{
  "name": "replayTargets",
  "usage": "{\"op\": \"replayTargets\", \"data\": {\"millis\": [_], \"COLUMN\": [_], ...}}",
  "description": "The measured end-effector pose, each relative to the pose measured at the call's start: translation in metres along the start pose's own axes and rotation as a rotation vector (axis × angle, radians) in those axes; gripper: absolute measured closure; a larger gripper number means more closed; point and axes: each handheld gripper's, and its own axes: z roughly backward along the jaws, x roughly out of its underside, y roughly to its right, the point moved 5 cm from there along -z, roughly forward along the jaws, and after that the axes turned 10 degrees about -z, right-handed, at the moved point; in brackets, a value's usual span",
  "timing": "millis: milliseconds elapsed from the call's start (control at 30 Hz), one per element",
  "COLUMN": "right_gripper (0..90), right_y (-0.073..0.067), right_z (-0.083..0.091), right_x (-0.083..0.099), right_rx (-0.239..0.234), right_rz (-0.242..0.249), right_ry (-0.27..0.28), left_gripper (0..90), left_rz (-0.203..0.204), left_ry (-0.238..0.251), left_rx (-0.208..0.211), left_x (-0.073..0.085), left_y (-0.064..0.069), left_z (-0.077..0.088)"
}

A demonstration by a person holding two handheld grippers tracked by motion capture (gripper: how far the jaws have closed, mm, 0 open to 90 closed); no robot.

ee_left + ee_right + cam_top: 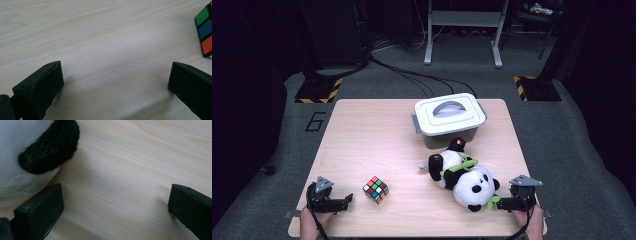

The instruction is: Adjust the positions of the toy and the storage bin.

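At the table's near edge the left gripper (343,202) rests with jaws spread wide and empty, a puzzle cube (376,189) just beside it. The right gripper (502,203), likewise released, sits close against the toy panda's (464,176) head. Beyond the panda stands a lidded box (450,119).

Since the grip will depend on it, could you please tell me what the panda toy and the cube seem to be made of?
Panda toy: soft plush, by its fuzzy black-and-white pile. Cube: probably hard plastic, with smooth, slightly glossy coloured tiles in a black frame.
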Motion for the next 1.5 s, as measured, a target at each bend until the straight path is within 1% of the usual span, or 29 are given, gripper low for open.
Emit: {"op": "replayTargets", "data": {"millis": [200, 233, 300, 367, 400, 433, 467, 500, 567, 600, 633, 667, 700, 733, 800, 900, 967, 1000, 1033, 1100, 1167, 1200, 1233, 1300, 1333, 1367, 1400, 1467, 1500], "right_gripper": [0.0, 0.0, 0.0, 0.0, 0.0, 0.0, 0.0, 0.0, 0.0, 0.0, 0.0, 0.0, 0.0, 0.0, 0.0, 0.0, 0.0, 0.0, 0.0, 0.0, 0.0, 0.0, 0.0, 0.0, 0.0, 0.0, 0.0, 0.0, 0.0], "right_y": [0.000, 0.000, 0.000, 0.000, 0.000, 0.000, 0.000, 0.000, 0.000, 0.000, 0.000, 0.000, 0.000, 0.000, 0.000, 0.000, 0.000, 0.000, 0.001, 0.001, 0.001, 0.001, 0.000, 0.000, 0.001, 0.000, 0.000, 0.001, 0.001], "right_z": [0.000, 0.000, 0.000, 0.000, 0.000, 0.000, 0.000, 0.000, 0.000, 0.000, 0.000, 0.000, 0.000, 0.000, 0.000, 0.000, 0.000, 0.000, 0.000, 0.000, 0.000, 0.000, 0.000, 0.000, 0.000, 0.000, 0.000, 0.000, 0.000], "right_x": [0.000, 0.000, 0.000, 0.000, 0.000, 0.000, 0.000, 0.000, 0.000, 0.000, 0.000, 0.000, 0.000, 0.000, 0.000, 0.000, 0.000, 0.000, 0.000, 0.000, 0.000, 0.000, 0.000, 0.000, 0.000, 0.000, 0.000, 0.000, 0.000], "right_rx": [0.000, 0.001, 0.004, 0.002, 0.004, 0.002, 0.002, 0.003, 0.004, 0.004, 0.004, 0.004, 0.005, 0.005, 0.005, 0.005, 0.007, 0.006, 0.007, 0.007, 0.006, 0.006, 0.006, 0.006, 0.007, 0.006, 0.006, 0.007, 0.007], "right_rz": [0.000, -0.003, -0.002, -0.003, -0.002, -0.004, -0.004, -0.004, -0.006, -0.005, -0.005, -0.006, -0.006, -0.006, -0.006, -0.007, -0.009, -0.008, -0.006, -0.006, -0.006, -0.007, -0.006, -0.012, -0.002, -0.007, -0.010, 0.000, -0.003], "right_ry": [-0.001, -0.002, -0.002, -0.002, -0.002, -0.002, -0.002, -0.002, -0.002, -0.002, -0.002, -0.002, -0.002, -0.002, -0.001, -0.002, -0.001, -0.002, -0.002, -0.002, -0.001, -0.001, -0.002, 0.000, 0.001, 0.001, 0.000, 0.002, 0.001], "left_gripper": [0.0, 0.0, 0.0, 0.0, 0.0, 0.0, 0.0, 0.0, 0.0, 0.0, 0.0, 0.0, 0.0, 0.0, 0.0, 0.0, 0.0, 0.0, 0.0, 0.0, 0.0, 0.0, 0.0, 0.0, 0.0, 0.0, 0.0, 0.0, 0.0], "left_rz": [-0.001, -0.004, -0.003, 0.009, 0.016, 0.024, 0.019, 0.024, 0.024, 0.016, 0.008, 0.001, -0.001, -0.005, -0.015, -0.029, -0.039, -0.043, -0.047, -0.040, -0.043, -0.047, -0.047, -0.057, -0.061, -0.061, -0.065, -0.079, -0.083], "left_ry": [0.000, -0.008, -0.006, 0.009, 0.010, 0.020, 0.017, 0.032, 0.033, 0.022, 0.023, 0.016, 0.029, 0.031, 0.025, 0.035, 0.031, 0.033, 0.041, 0.044, 0.057, 0.055, 0.065, 0.076, 0.077, 0.088, 0.080, 0.099, 0.095], "left_rx": [0.006, 0.014, 0.018, 0.024, 0.037, 0.038, 0.043, 0.037, 0.052, 0.060, 0.059, 0.070, 0.065, 0.070, 0.084, 0.086, 0.104, 0.098, 0.095, 0.113, 0.116, 0.122, 0.123, 0.127, 0.136, 0.135, 0.141, 0.152, 0.154], "left_x": [0.000, 0.000, 0.000, 0.000, 0.000, 0.000, 0.001, 0.001, 0.003, 0.004, 0.004, 0.004, 0.003, 0.002, 0.000, -0.002, -0.002, -0.002, -0.003, -0.004, -0.006, -0.007, -0.008, -0.011, -0.013, -0.015, -0.016, -0.019, -0.020], "left_y": [0.000, 0.000, 0.000, -0.001, -0.002, -0.003, -0.003, -0.002, -0.001, 0.001, 0.002, 0.003, 0.005, 0.006, 0.009, 0.014, 0.017, 0.017, 0.018, 0.019, 0.021, 0.022, 0.024, 0.027, 0.029, 0.030, 0.031, 0.035, 0.036], "left_z": [0.000, 0.001, 0.001, 0.001, 0.002, 0.002, 0.005, 0.006, 0.008, 0.008, 0.008, 0.010, 0.011, 0.012, 0.015, 0.017, 0.021, 0.022, 0.023, 0.026, 0.027, 0.029, 0.031, 0.033, 0.034, 0.034, 0.036, 0.037, 0.038]}}
